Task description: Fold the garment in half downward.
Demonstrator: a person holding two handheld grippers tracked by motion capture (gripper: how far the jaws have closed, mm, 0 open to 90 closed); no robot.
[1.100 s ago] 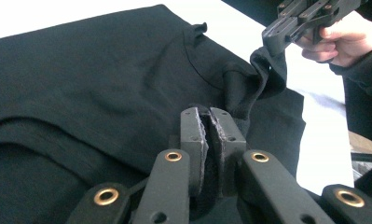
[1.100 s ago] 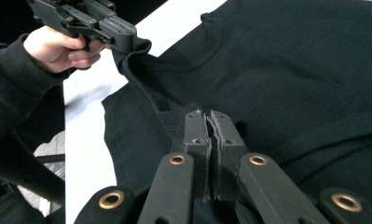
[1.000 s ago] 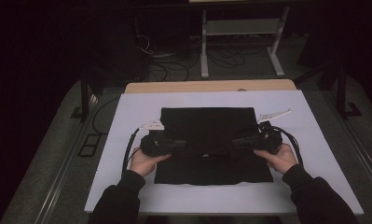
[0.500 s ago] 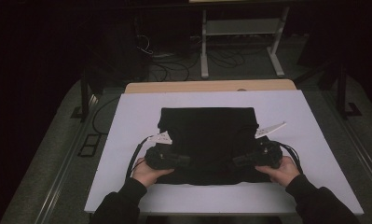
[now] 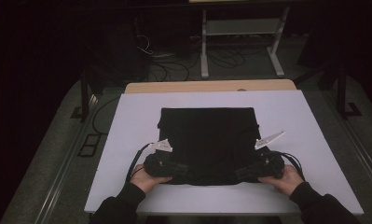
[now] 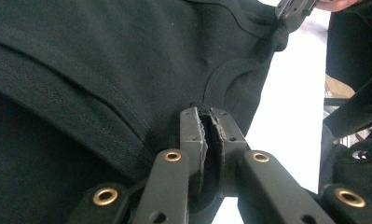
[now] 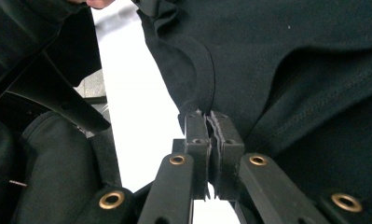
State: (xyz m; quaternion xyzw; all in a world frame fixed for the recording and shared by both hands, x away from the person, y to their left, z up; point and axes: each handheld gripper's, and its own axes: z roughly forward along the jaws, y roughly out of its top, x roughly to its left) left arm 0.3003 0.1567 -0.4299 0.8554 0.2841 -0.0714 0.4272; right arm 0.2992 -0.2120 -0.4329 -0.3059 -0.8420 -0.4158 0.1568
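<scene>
A black garment (image 5: pixel 207 140) lies folded flat on the white table top (image 5: pixel 127 121). My left gripper (image 5: pixel 181 169) is at its near left corner, jaws shut on a pinch of the black fabric (image 6: pixel 127 70); the left gripper (image 6: pixel 206 114) shows the cloth edge squeezed between its pads. At the near right corner my right gripper (image 5: pixel 239 172) is likewise shut on the garment's edge (image 7: pixel 193 60); in the right gripper view the right gripper (image 7: pixel 207 116) clamps the hem. Both hands rest low by the table's front edge.
The white board sits on a wooden table (image 5: pixel 211 86) whose far edge shows. Beyond it stand a metal stand (image 5: pixel 239 32) and cables (image 5: pixel 174 60) on the dark floor. White surface lies bare left and right of the garment.
Both grippers have drawn toward the table's near edge, pulling the garment's near edge with them; the cloth now reaches closer to the front.
</scene>
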